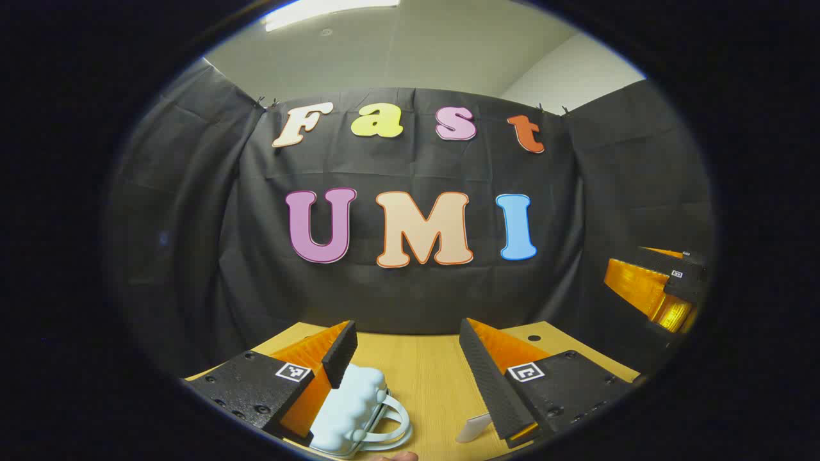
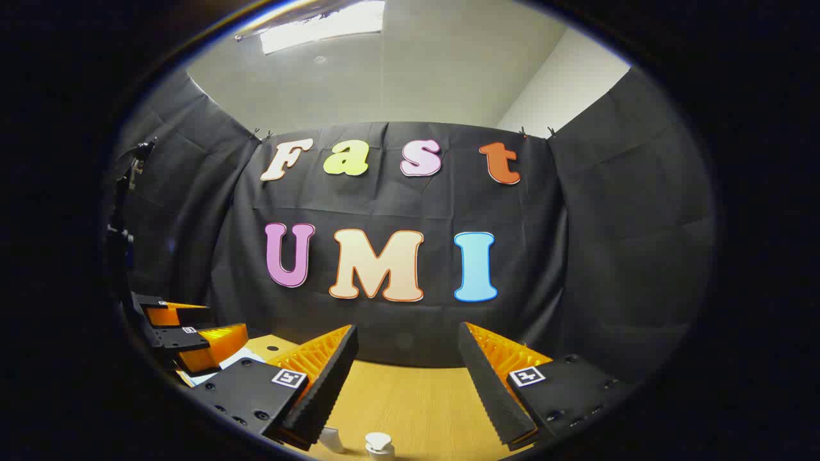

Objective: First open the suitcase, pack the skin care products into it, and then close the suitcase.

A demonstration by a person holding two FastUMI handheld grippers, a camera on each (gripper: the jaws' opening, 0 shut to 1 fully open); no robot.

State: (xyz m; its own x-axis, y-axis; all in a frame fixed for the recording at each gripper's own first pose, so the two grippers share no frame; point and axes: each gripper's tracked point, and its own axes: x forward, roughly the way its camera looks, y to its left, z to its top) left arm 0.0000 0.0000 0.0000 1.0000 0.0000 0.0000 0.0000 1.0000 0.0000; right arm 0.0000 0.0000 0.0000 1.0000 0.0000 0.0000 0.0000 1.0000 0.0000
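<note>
Both tools, left tool [image 1: 408, 368] and right tool [image 2: 408, 371], gape empty; the pale-blue bumpy plastic suitcase [image 1: 351, 410] looks light, rigid, best taken by its looped handle [image 1: 392, 422].

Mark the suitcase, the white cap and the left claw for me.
suitcase [image 1: 349, 406], left gripper view, on its bumpy pale shell.
white cap [image 2: 378, 442], right gripper view, on its rounded top.
left claw [image 1: 408, 346], left gripper view, midway between its fingertips.

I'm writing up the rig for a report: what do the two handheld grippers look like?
Each gripper, left and right, has two wedge-shaped fingers with ridged inner faces. Each finger is mounted on a dark, bolted block that carries a small square black-and-white marker tag. The left gripper view also shows the right gripper's ribbed body and a tag at far right.
</note>
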